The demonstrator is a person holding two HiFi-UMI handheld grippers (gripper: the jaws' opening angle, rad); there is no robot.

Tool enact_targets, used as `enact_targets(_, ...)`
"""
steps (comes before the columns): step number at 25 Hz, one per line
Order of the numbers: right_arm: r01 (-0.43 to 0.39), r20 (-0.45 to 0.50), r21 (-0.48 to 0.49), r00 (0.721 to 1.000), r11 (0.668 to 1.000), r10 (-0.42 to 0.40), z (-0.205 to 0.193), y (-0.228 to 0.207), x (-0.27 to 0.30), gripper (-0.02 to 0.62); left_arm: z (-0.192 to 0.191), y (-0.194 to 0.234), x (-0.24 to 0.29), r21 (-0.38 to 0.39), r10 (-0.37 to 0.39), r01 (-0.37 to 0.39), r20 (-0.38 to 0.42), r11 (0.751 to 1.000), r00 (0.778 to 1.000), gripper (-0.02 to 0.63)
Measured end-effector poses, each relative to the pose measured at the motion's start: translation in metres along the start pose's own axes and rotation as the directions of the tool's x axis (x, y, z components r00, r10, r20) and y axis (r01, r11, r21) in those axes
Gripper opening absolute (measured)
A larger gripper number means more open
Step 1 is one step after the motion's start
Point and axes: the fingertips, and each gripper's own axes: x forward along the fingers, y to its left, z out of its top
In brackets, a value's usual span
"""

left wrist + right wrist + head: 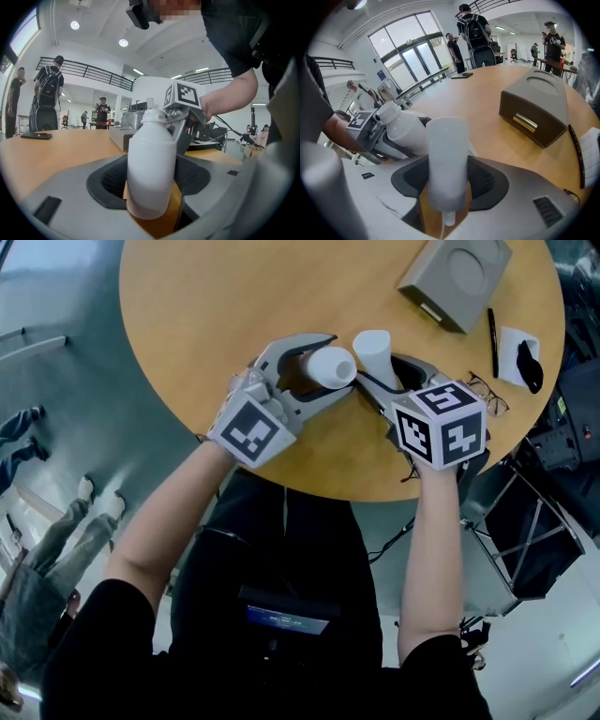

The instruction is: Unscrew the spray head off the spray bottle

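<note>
The white spray bottle (330,367) lies tilted over the round wooden table (206,324), with my left gripper (314,369) shut on its body. In the left gripper view the bottle (151,164) fills the gap between the jaws, its bare neck (152,116) pointing away. The spray head (373,352), a pale capped cylinder, is off the bottle and sits in my right gripper (386,371), just right of the bottle. In the right gripper view the jaws are shut on the spray head (447,159), its thin tube (449,218) hangs below, and the bottle (405,129) lies at the left.
A grey box (457,277) stands at the table's far right, with a pen (492,329), glasses (487,390) and a white card with a black item (520,357) beside it. A phone (36,136) lies farther off. People stand beyond the table.
</note>
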Motion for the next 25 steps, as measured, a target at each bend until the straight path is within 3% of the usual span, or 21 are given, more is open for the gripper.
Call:
enact_targets(5,-0.004,-0.047,-0.03,0.999,1.0,0.002,-0.005,0.005,0.012,0.252,-0.007,0.002,-0.005,-0.004,-0.025,0.025,-0.039,1.0,0.999,0.304)
enact_targets(10,-0.003,-0.049,-0.04,0.999,0.999,0.001,-0.003,0.01,0.016,0.256,-0.007,0.001,-0.01,0.002,-0.04,0.04,-0.023,0.999,0.999,0.308)
enact_targets(14,-0.002,-0.049,-0.036,0.999,0.999,0.001,-0.001,0.012,0.011,0.295,-0.005,0.006,-0.014,-0.021,-0.038,0.037,-0.025,0.999,0.999,0.365)
enact_targets(17,-0.004,-0.049,-0.033,0.999,0.999,0.002,0.003,0.02,0.001,0.295,-0.004,0.005,-0.022,-0.023,-0.045,0.044,-0.04,0.999,0.998,0.365)
enact_targets(25,-0.017,0.022,-0.071,1.0,0.997,0.019,0.03,0.059,-0.047,0.295,0.046,-0.002,-0.063,-0.011,0.0,0.0,-0.029,1.0,1.0,0.365)
